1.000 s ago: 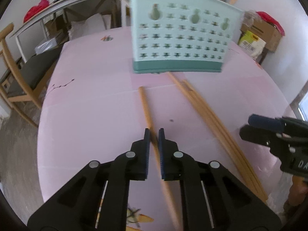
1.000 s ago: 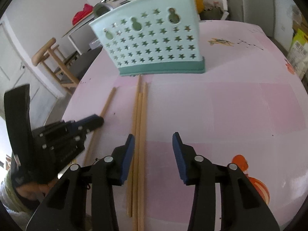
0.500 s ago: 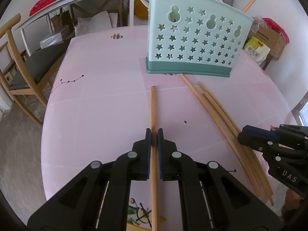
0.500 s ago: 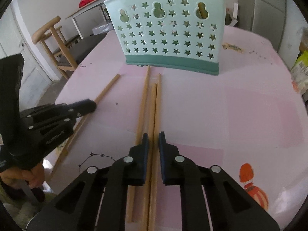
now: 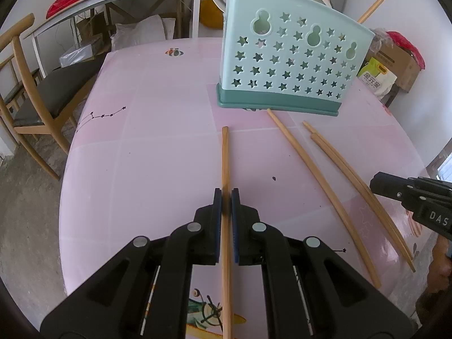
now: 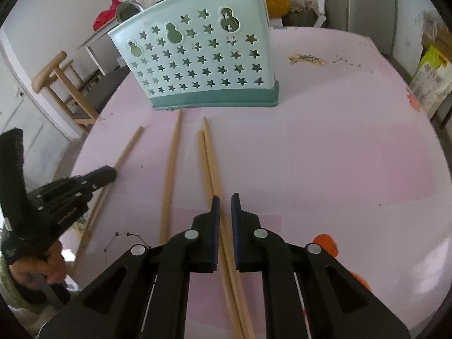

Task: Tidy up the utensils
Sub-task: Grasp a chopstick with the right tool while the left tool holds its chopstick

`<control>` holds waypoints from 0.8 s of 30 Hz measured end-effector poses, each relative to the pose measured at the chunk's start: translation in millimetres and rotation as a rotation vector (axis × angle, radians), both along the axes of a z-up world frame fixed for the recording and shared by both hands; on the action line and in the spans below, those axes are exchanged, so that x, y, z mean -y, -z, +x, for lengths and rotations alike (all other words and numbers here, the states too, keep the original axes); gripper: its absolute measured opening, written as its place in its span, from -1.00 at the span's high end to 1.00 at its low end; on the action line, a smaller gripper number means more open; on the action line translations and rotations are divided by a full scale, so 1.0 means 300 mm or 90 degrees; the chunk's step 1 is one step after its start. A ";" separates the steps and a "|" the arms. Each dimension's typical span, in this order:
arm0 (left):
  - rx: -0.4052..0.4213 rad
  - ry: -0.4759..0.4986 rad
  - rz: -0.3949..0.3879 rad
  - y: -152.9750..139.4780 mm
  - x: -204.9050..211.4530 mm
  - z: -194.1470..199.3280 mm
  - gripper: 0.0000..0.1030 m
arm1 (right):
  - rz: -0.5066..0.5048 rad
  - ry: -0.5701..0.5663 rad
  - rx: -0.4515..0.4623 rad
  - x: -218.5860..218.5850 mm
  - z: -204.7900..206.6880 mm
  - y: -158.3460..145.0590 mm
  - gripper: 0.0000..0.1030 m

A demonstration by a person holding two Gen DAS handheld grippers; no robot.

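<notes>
A mint-green utensil holder (image 5: 285,65) with star holes stands at the far side of the pink table (image 5: 158,152); it also shows in the right wrist view (image 6: 203,59). My left gripper (image 5: 226,195) is shut on one wooden chopstick (image 5: 225,158) that points toward the holder. My right gripper (image 6: 224,200) is shut on a pair of wooden chopsticks (image 6: 210,163). One more chopstick (image 6: 171,169) lies loose on the table between the two grippers. Chopsticks (image 5: 373,5) stand inside the holder.
A wooden chair (image 5: 31,93) stands at the table's left side. A white side table (image 5: 113,2) with clutter stands behind. Boxes and bags (image 5: 392,65) sit on the floor at the right. The table's near edge has printed decorations (image 5: 209,308).
Both grippers have pulled back and up a little with their chopsticks. The right gripper was open a second ago and has closed on the pair. The holder now looks farther away.
</notes>
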State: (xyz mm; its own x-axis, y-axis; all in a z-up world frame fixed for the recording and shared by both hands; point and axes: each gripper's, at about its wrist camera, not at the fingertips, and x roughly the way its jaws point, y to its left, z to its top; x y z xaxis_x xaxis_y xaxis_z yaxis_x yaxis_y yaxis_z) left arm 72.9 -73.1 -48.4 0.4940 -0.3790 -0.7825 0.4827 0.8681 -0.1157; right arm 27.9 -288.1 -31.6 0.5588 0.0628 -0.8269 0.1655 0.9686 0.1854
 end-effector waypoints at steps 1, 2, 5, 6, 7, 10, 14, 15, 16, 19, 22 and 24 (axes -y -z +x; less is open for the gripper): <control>0.000 0.000 0.000 0.000 -0.001 0.000 0.90 | -0.005 -0.003 0.000 -0.002 0.001 0.002 0.84; 0.000 0.000 0.000 0.000 0.001 0.000 0.90 | -0.006 -0.004 -0.001 -0.006 0.002 0.004 0.84; 0.000 -0.001 0.000 -0.001 -0.001 0.001 0.90 | -0.006 -0.010 -0.002 -0.009 0.003 0.001 0.84; 0.000 -0.002 0.000 -0.002 0.001 -0.002 0.90 | -0.004 -0.013 -0.003 -0.011 0.004 0.000 0.84; 0.000 -0.002 0.001 -0.002 0.002 -0.002 0.90 | -0.007 -0.016 -0.005 -0.013 0.006 0.001 0.84; 0.000 -0.002 0.001 -0.002 0.001 -0.001 0.90 | -0.016 -0.016 -0.008 -0.023 0.000 0.001 0.83; 0.001 -0.002 0.001 -0.002 0.000 -0.001 0.90 | -0.018 -0.023 -0.009 -0.039 0.003 0.003 0.83; 0.001 -0.002 0.001 -0.002 0.001 -0.002 0.90 | -0.017 -0.026 -0.010 -0.045 0.004 0.004 0.83; 0.001 -0.002 0.001 -0.002 0.001 -0.003 0.90 | -0.018 -0.032 -0.009 -0.055 0.005 0.004 0.83; 0.001 -0.002 0.000 -0.002 0.001 -0.003 0.90 | -0.027 -0.045 -0.006 -0.085 0.009 0.006 0.83; 0.001 -0.002 0.001 -0.002 0.000 -0.003 0.90 | -0.069 -0.051 -0.001 -0.113 0.013 0.003 0.83; 0.001 -0.001 0.001 -0.003 0.000 -0.003 0.90 | -0.096 -0.042 -0.012 -0.105 0.019 0.013 0.83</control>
